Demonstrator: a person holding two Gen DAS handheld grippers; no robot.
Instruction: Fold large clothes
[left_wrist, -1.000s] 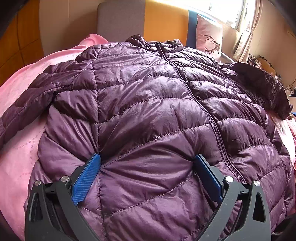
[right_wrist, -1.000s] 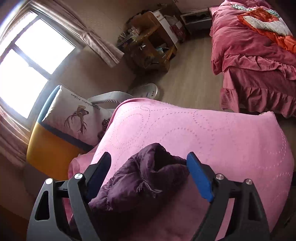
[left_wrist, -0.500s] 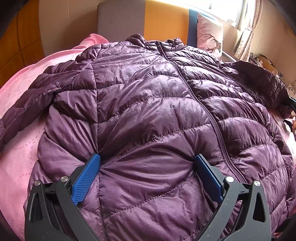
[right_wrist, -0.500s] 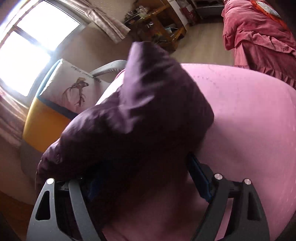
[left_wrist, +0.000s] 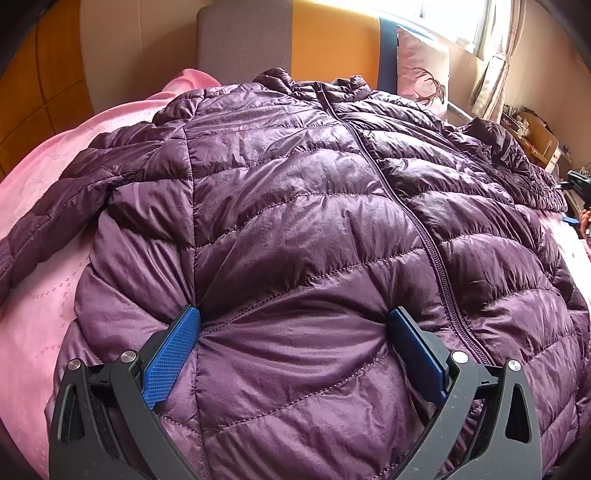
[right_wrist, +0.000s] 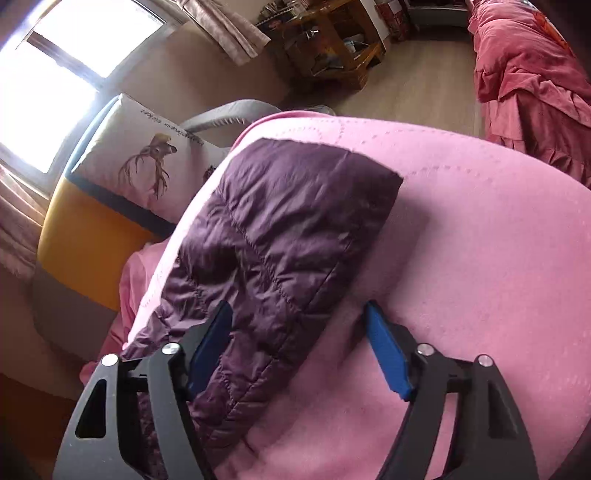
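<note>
A purple quilted down jacket (left_wrist: 295, 221) lies front up, zipped, on a pink blanket (left_wrist: 40, 295). My left gripper (left_wrist: 293, 328) is open, its blue pads pressed into the jacket near the hem, left of the zipper. In the right wrist view the jacket's right sleeve (right_wrist: 280, 229) lies stretched flat on the pink blanket (right_wrist: 480, 258). My right gripper (right_wrist: 299, 332) is open and straddles the sleeve's near part; the left pad touches the sleeve, the right pad stands over bare blanket.
A grey and yellow headboard (left_wrist: 280, 37) and a deer-print pillow (right_wrist: 147, 155) stand at the far end. A window (right_wrist: 74, 55), wooden shelves (right_wrist: 332, 40) and a red-covered bed (right_wrist: 535, 85) lie beyond the blanket's edge.
The right sleeve, bunched a second ago and lifted in front of the camera half a second ago, now lies spread flat. The left gripper has stayed put.
</note>
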